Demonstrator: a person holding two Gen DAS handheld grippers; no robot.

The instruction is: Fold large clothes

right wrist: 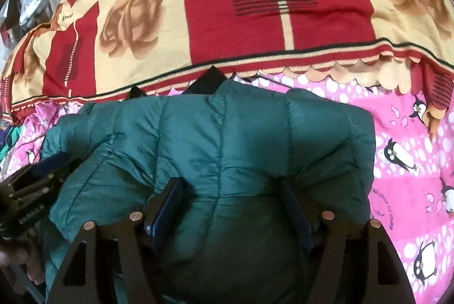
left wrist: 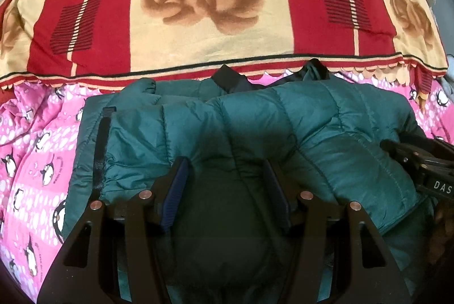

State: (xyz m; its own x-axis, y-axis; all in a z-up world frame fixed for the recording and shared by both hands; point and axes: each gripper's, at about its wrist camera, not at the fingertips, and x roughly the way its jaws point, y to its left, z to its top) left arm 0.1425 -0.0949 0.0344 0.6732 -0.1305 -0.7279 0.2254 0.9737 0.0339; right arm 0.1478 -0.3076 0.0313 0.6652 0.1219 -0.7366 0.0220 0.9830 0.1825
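A dark teal quilted puffer jacket (left wrist: 283, 128) lies bunched on a pink penguin-print sheet (left wrist: 31, 150); its black collar (left wrist: 227, 79) points toward the far blanket. My left gripper (left wrist: 225, 170) stands open, its blue pads either side of a puffed fold of the jacket's near edge. In the right wrist view the jacket (right wrist: 227, 139) fills the middle. My right gripper (right wrist: 234, 190) is open the same way over the jacket's near edge. Each gripper shows at the edge of the other's view: the right one (left wrist: 420, 162), the left one (right wrist: 31, 184).
A red and cream rose-print blanket (left wrist: 212, 6) with a scalloped hem covers the far half of the bed, its edge just beyond the collar. The pink sheet (right wrist: 411, 176) spreads to the right of the jacket. Clutter (right wrist: 31, 6) lies past the bed's far left.
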